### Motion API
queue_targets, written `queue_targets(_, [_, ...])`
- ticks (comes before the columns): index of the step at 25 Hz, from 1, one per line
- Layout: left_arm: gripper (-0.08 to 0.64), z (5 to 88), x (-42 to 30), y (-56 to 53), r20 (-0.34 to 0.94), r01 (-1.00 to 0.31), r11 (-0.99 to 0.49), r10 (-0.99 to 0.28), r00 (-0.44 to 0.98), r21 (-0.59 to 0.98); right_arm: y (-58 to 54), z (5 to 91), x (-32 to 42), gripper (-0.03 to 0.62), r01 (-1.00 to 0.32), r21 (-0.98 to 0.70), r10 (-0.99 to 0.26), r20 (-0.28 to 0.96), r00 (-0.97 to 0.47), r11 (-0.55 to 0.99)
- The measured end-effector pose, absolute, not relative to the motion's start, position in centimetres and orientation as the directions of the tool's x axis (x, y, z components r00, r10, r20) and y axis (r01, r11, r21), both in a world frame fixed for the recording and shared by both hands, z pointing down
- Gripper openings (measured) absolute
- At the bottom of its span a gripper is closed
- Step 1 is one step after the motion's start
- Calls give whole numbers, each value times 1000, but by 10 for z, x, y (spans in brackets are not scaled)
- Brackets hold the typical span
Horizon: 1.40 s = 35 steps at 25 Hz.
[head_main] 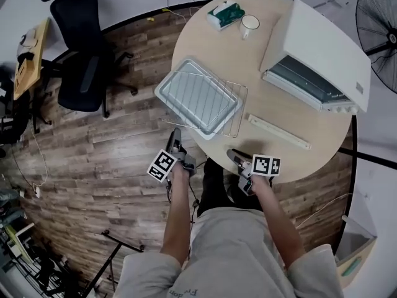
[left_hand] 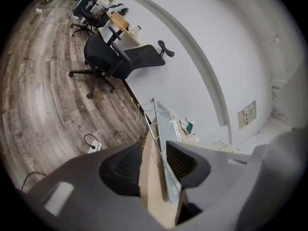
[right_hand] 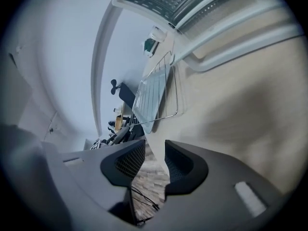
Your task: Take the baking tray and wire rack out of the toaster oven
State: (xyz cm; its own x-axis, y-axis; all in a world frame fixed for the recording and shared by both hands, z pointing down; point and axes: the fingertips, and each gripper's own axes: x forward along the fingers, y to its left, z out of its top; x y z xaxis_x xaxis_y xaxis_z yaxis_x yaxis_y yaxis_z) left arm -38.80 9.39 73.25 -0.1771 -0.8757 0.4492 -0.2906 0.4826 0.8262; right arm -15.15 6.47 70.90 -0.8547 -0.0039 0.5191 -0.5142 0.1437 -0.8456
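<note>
The silver baking tray (head_main: 197, 95) lies on the wire rack (head_main: 242, 107) on the round wooden table (head_main: 273, 160), outside the white toaster oven (head_main: 316, 48). The oven door hangs open, its cream handle bar (head_main: 278, 131) over the table. My left gripper (head_main: 175, 134) is open at the table's near-left edge, close to the rack's corner. In the left gripper view the table edge (left_hand: 151, 177) and tray (left_hand: 168, 138) run between the spread left gripper (left_hand: 154, 153) jaws, untouched. My right gripper (head_main: 232, 156) is open at the near edge, and the right gripper (right_hand: 155, 150) holds nothing. The tray (right_hand: 154, 93) lies ahead of it.
A green pack (head_main: 224, 14) and a white mug (head_main: 250, 22) sit at the table's far side. A black office chair (head_main: 84, 73) stands on the wooden floor to the left. A fan (head_main: 378, 33) is at the far right.
</note>
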Motion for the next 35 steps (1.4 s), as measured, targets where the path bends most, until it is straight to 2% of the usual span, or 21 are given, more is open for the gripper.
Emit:
queue_targets(3, [166, 717, -364, 115, 456, -322, 501, -865, -208, 803, 63, 698, -125, 104, -509, -832, -47, 512, -857, 221])
queue_targets(6, [164, 695, -328, 116, 430, -382, 472, -882, -194, 795, 51, 692, -86, 104, -541, -787, -156, 519, -841, 298])
queue_targets(12, [165, 638, -238, 92, 360, -558, 333, -931, -65, 760, 32, 651, -29, 104, -545, -754, -352, 430, -831, 368])
queue_targets(18, [164, 602, -147, 86, 350, -729, 181, -933, 85, 660, 21, 609, 18, 104, -579, -670, -473, 365, -802, 465])
queue_targets(22, [164, 598, -102, 94, 381, -818, 106, -913, 145, 565, 26, 597, 48, 104, -600, -619, -513, 342, -787, 507])
queue_targets(27, [164, 586, -78, 92, 384, -880, 56, -911, 148, 471, 29, 584, 74, 104, -639, -501, -548, 338, -765, 584])
queue_targets(31, [164, 580, -67, 96, 411, -918, 38, -901, 139, 395, 36, 585, 93, 104, -665, -481, -580, 337, -742, 571])
queue_targets(35, [164, 573, -57, 94, 407, -920, 30, -902, 143, 390, 41, 589, 102, 104, -676, -486, -595, 337, -729, 553])
